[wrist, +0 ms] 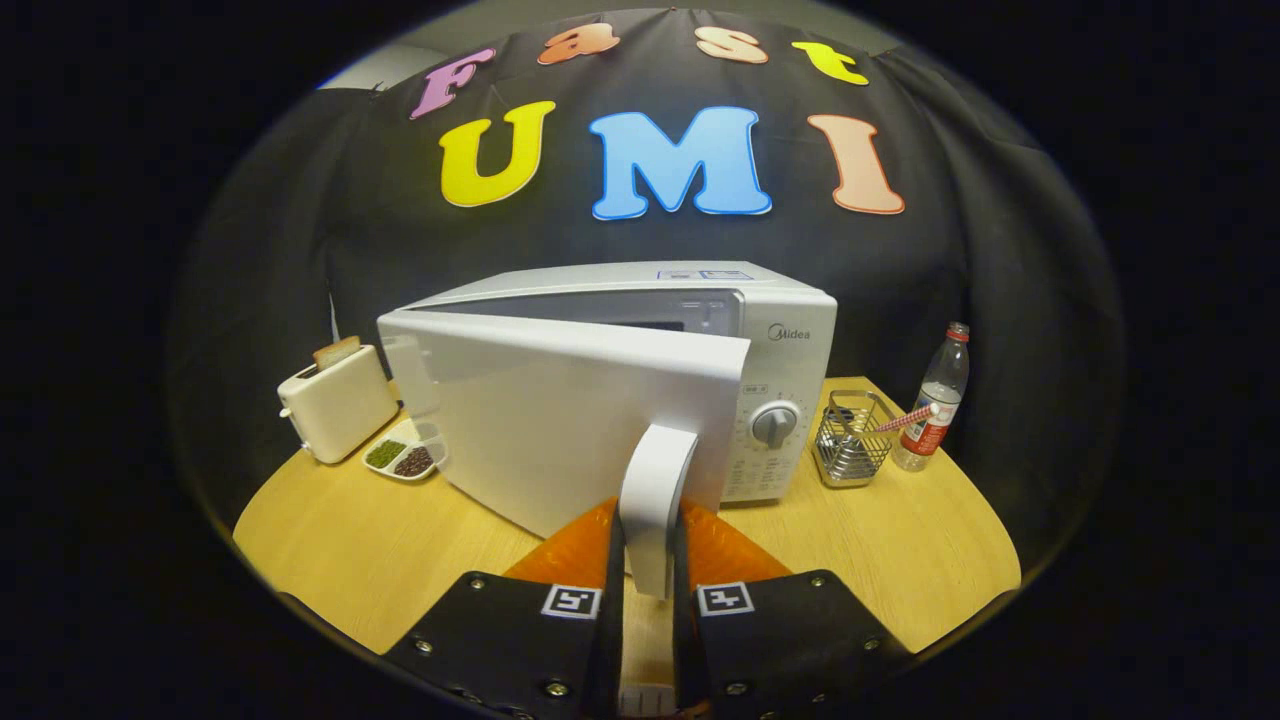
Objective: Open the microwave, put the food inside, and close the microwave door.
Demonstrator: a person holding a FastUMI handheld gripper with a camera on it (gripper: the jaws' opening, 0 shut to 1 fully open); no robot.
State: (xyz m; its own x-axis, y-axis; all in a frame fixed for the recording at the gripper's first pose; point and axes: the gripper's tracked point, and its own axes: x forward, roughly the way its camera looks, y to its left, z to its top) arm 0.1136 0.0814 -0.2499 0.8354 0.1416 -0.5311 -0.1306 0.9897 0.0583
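Gripper view: my tool (648,545) clamped on door handle (655,500), both fingers pressing its sides. Microwave (780,340) at middle of worktop (900,560), door (560,420) swung partly open. Food dish (403,458) near worktop's left edge, between toaster (335,402) and microwave. Wire basket (850,440) and bottle (935,400) by right edge.

The gripper (648,545) is clamped on the door handle (655,500), and the half-open microwave door (560,420) blocks 12 o'clock. At 10 o'clock stand a toaster (338,400) and a two-compartment dish (405,458); at 2 o'clock, a wire basket (850,440) and a bottle (935,400). Bare tabletop (380,550) lies at 9 and 3.
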